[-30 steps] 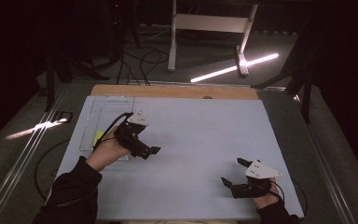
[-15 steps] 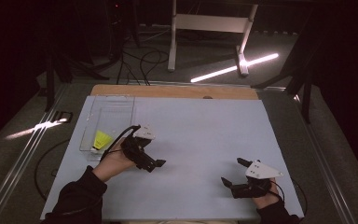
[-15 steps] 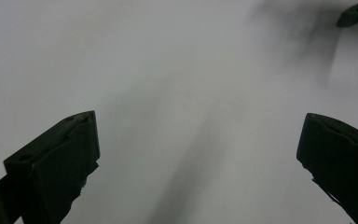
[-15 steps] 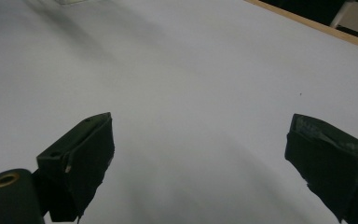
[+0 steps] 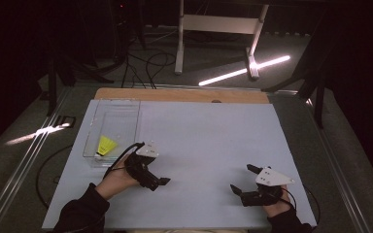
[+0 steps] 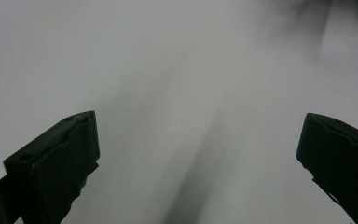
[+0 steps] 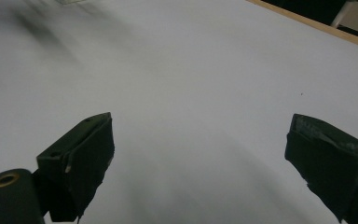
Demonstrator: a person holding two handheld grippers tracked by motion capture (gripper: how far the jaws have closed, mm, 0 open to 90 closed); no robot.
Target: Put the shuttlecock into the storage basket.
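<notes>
At the far left of the table (image 5: 209, 145), beyond and to the outer side of the left gripper (image 5: 156, 183), stands a clear plastic bin (image 5: 110, 130) along the mat's left edge. Inside it, at the end nearest that gripper, lies a yellow shuttlecock (image 5: 106, 145). Its skirt fans away from the person and its narrow end points back toward the near wall of the bin, so its long axis runs roughly along the bin's length, tilted a little to one side. It seems to rest on the bin's floor, touching nothing else; the cork tip is too small to make out. Lying within the walls, it cannot roll off the mat, which is probably why the bin sits there.

The left gripper is just beside the bin's near right corner, apart from it, pointing across the mat toward the middle. In the left gripper view its jaws stand wide apart with bare white surface between them, so it carries nothing. The hand (image 5: 119, 178) behind it rests low over the mat, as if parked.

Well to the right, the right gripper (image 5: 243, 182) lies near the front edge, aimed leftward and slightly away from the person. The right gripper view shows its jaws likewise spread over plain mat, holding nothing. Both tools look idle, and the shuttlecock is out of reach of either.
</notes>
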